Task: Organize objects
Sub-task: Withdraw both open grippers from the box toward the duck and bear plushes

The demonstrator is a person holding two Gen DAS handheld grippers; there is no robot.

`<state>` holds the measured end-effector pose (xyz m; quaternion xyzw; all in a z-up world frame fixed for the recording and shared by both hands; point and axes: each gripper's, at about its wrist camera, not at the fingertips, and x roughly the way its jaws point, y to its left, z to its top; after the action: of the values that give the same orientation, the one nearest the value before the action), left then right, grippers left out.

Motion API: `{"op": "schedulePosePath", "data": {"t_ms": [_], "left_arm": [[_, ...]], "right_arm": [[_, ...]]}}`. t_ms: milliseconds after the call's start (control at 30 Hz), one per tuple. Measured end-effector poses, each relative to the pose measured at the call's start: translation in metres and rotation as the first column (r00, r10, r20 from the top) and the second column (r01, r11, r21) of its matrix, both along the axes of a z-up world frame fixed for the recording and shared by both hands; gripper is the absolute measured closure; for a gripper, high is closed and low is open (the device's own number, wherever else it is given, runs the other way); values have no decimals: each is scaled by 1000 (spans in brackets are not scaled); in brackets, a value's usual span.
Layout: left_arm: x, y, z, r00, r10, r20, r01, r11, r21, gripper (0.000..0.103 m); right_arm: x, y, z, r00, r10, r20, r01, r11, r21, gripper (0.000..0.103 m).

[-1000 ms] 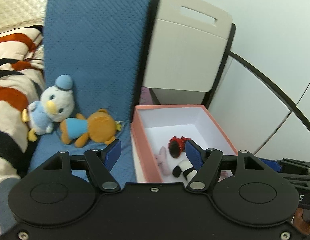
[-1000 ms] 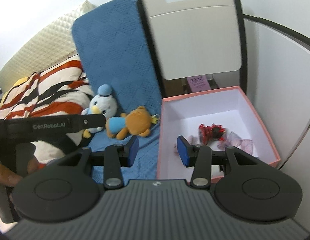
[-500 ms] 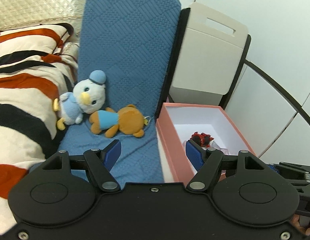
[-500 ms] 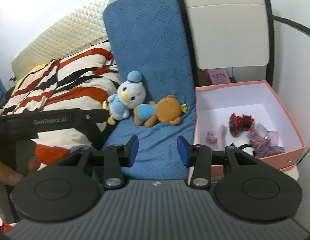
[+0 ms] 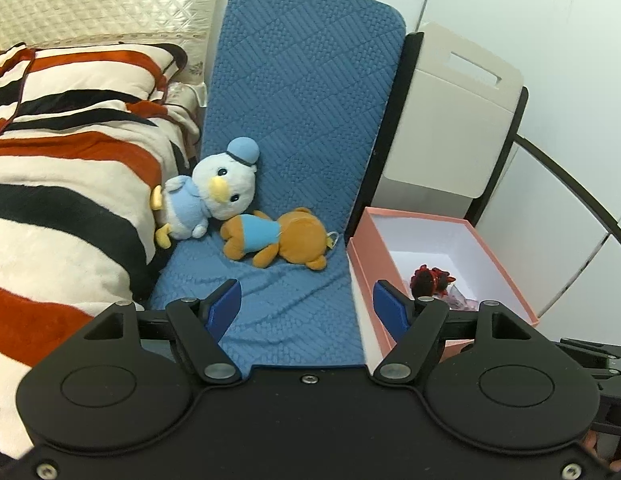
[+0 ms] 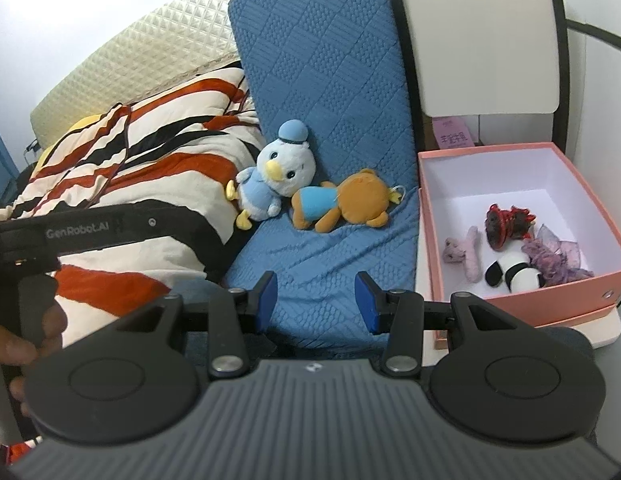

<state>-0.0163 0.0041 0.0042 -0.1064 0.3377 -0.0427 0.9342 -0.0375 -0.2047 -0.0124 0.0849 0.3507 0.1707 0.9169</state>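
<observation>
At the far left lies the striped blanket (image 5: pixel 70 168), red, black and cream, with a quilted cream pillow (image 5: pixel 110 4) standing behind it. Just right of the blanket a blue quilted mat (image 5: pixel 302 100) runs up the wall and down toward you. On it, against the blanket's edge, sits the white duck plush (image 5: pixel 214 196) in its blue cap, and touching the duck's right side lies the orange bear plush (image 5: pixel 278 242) in a blue shirt, on its side.

Your left hand-held gripper (image 5: pixel 306 310) hangs above the mat's near end with its blue pads apart and nothing between them; both plush toys sit beyond its tips. Your right hand-held gripper (image 6: pixel 316 300) is likewise over the mat, jaws apart on a narrower gap, holding nothing. In the right wrist view your left hand (image 6: pixel 26 344) shows at the left edge, wrapped on the other tool's handle.

Right of the mat stands the open pink box (image 6: pixel 590 184), white inside, in front of a beige chair back (image 6: pixel 482 40). In the box lie a small pink toy (image 6: pixel 466 252), a red and black toy (image 6: pixel 506 224), a black and white toy (image 6: pixel 514 274) and a piece of purple sheer fabric (image 6: pixel 554 256), all bunched toward the near right corner.
</observation>
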Motion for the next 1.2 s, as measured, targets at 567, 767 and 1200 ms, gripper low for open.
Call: {"op": "schedulePosePath", "data": {"t_ms": [567,767,1200], "left_arm": [[-3,18,-31,999,50,6,-50,999,-1,31],[9,26,-40,998,56,10,-56,998,10,31],[55,57,-64,998,56,30,-57,998,39,6]], "right_arm": [[16,21,-31,999,51,-14,-51,999,-9,57],[33,26,-41,999,31,-25,-31,999,-12,55],[85,42,-74,997,-23,-79,25,999,23,50]]}}
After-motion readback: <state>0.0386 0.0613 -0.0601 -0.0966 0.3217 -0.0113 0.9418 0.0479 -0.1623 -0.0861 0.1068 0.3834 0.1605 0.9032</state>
